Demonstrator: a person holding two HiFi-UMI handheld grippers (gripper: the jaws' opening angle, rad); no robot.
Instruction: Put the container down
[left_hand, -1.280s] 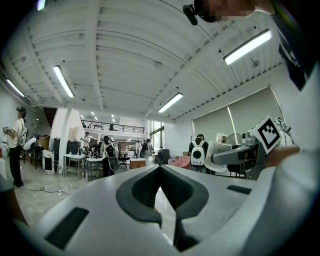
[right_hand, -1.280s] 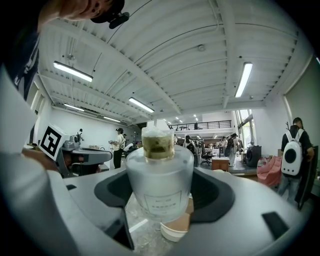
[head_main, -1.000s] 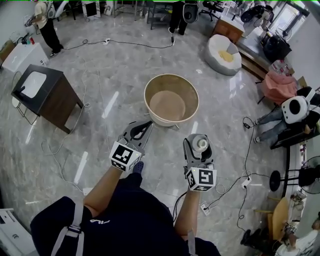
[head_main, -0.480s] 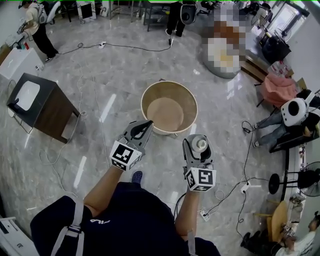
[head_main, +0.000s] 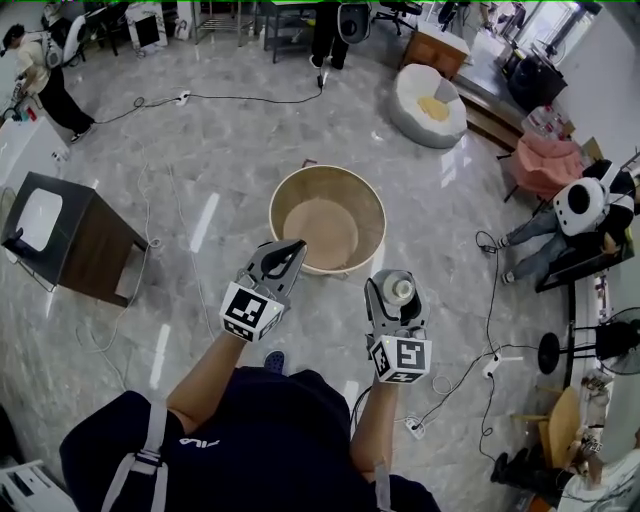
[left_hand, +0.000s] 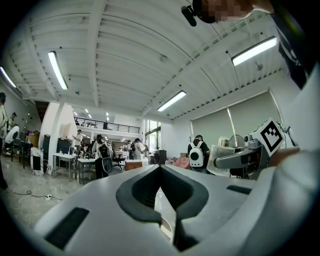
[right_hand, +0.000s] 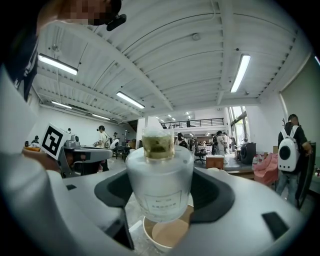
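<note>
My right gripper (head_main: 397, 300) is shut on the container (head_main: 402, 288), a frosted pale bottle with a round cap, held upright above the marble floor. In the right gripper view the container (right_hand: 159, 180) fills the gap between the jaws. A round wooden tub (head_main: 327, 170) stands on the floor just ahead of both grippers, its inside bare; part of the tub (right_hand: 165, 236) shows under the bottle. To the left and level with the right one, my left gripper (head_main: 298, 246) is shut with nothing in it, its tips near the tub's near rim.
A dark wooden side table (head_main: 85, 245) stands at the left. Cables (head_main: 190, 225) trail over the floor, and a power strip (head_main: 413, 428) lies near my right foot. A beanbag (head_main: 428, 105) sits far back; a seated person (head_main: 560, 225) and fan stand (head_main: 560, 352) are at right.
The tub has come nearer to both grippers and a little left in the head view. Both grippers hold the same pose, the right one still shut on the container.
</note>
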